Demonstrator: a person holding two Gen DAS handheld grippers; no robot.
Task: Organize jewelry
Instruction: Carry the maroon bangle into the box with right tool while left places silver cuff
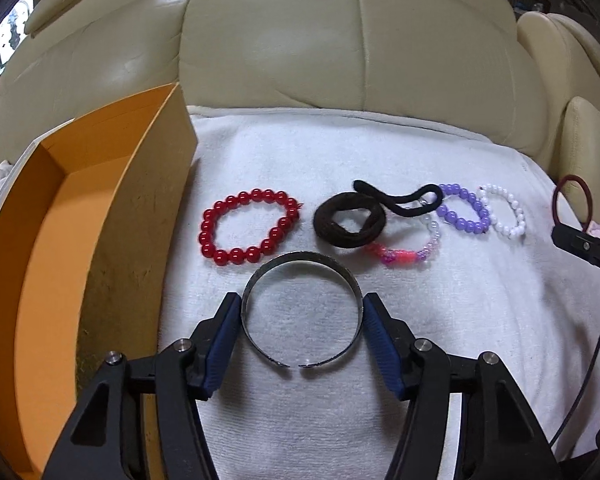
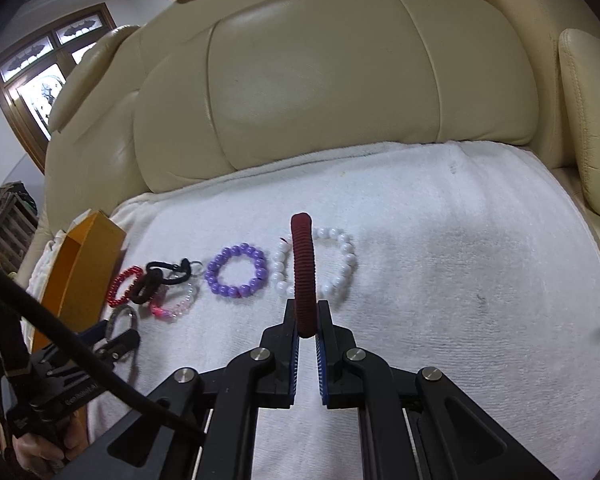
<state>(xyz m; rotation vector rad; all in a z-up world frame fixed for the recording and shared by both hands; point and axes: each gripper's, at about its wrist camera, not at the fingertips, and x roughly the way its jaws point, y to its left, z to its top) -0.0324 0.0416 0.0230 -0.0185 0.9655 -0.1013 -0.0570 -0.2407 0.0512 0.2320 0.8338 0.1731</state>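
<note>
My left gripper (image 1: 302, 308) is closed around a silver cuff bangle (image 1: 300, 264), its blue pads touching both sides, low over the white towel (image 1: 440, 320). My right gripper (image 2: 307, 314) is shut on a dark red ring bangle (image 2: 303, 268), held upright on edge above the towel; the bangle also shows in the left wrist view (image 1: 572, 196). On the towel lie a red bead bracelet (image 1: 248, 226), black hair ties (image 1: 352, 220), a pink and clear bead bracelet (image 1: 412, 254), a purple bead bracelet (image 2: 236, 276) and a white bead bracelet (image 2: 340, 268).
An open orange box (image 1: 60, 240) stands at the left edge of the towel, just left of my left gripper. The towel covers the seat of a cream leather sofa (image 2: 340, 80). A black cable (image 2: 80, 352) crosses the lower left of the right wrist view.
</note>
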